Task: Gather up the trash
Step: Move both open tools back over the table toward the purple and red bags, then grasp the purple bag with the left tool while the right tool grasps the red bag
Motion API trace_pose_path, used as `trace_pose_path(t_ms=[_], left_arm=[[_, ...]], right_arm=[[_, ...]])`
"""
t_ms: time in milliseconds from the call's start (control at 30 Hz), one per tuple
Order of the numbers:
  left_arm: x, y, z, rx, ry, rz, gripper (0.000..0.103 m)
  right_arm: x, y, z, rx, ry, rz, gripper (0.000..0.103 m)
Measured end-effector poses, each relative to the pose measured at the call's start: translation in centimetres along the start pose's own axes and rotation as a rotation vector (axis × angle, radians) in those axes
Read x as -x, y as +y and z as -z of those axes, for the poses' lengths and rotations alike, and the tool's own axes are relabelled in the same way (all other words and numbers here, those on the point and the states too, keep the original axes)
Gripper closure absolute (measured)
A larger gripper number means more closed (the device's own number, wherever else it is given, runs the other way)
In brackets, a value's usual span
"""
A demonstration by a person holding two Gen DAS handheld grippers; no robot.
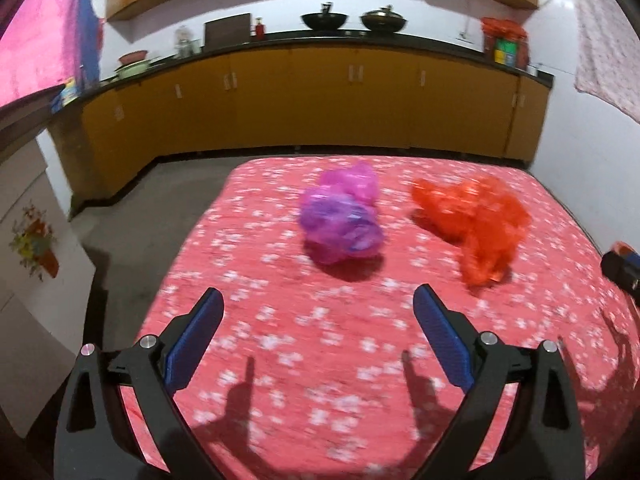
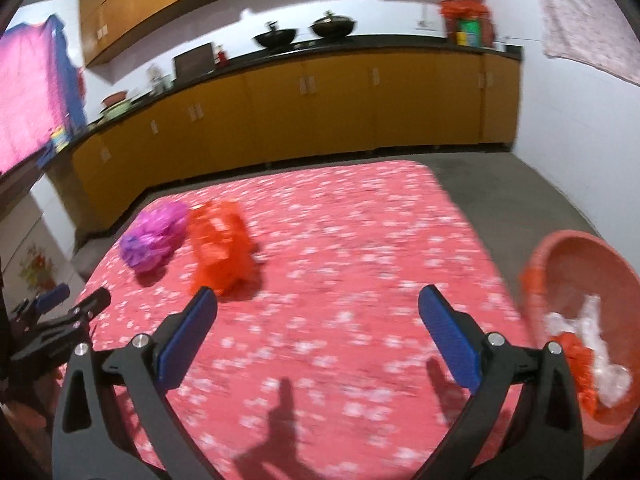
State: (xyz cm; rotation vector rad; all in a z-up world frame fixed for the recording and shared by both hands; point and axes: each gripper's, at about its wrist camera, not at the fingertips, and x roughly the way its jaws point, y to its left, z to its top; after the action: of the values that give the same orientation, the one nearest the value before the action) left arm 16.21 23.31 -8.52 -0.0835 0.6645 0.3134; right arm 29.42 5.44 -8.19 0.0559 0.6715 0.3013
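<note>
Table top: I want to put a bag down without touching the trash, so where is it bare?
The cloth is bare between the orange bag and the basin, and in the near strip under both open grippers. Crowded: the far left part, where the purple bag lies close beside the orange one, and the basin's edge.

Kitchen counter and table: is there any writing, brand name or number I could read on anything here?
None can be read.
The colourful package on the counter: print too blurred.
The purple bag, orange bag and floral tablecloth: no text visible.
</note>
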Motion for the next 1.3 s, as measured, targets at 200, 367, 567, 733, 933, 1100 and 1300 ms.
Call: trace_pose_path(t_ms=[200, 367, 567, 733, 933, 1100, 1300], left_arm=[[-1.4, 3.5, -1.0, 0.049, -0.008, -0.048, 0.008], [-2.3, 4.7, -1.7, 0.068, -0.008, -0.063, 0.008], [-2.8, 5.1, -2.5, 0.076, -0.019, -0.052, 0.008], [-3.1, 4.6, -3.5, 0.085, -0.026, -0.020, 0.008], [-3.4, 2.4, -4.9, 0.045, -0.041, 0.027, 0.006], [-4.5, -0.1, -5.6, -0.004, -0.027, 0.049, 0.003], [-8.5, -1.6, -6.3, 0.002, 0.081, 0.035, 0.003]], right_arm=[[-3.2, 4.0, -1.1, 0.062, 0.012, -0.025, 0.005], [-6.6, 6.2, -2.7, 0.059, 0.013, -0.022, 0.005], [-10.6, 8.1, -4.0, 0.088, 0.066, -0.026, 0.013], [-13.2, 8.4, -4.1, 0.112, 0.166, -0.042, 0.033], [-14.1, 7.0, -3.6, 0.084, 0.234, -0.060, 0.067], [-12.2, 4.0, -3.0, 0.035, 0.201, -0.004, 0.069], [-9.8, -0.5, -1.7, -0.048, 0.190, 0.042, 0.069]])
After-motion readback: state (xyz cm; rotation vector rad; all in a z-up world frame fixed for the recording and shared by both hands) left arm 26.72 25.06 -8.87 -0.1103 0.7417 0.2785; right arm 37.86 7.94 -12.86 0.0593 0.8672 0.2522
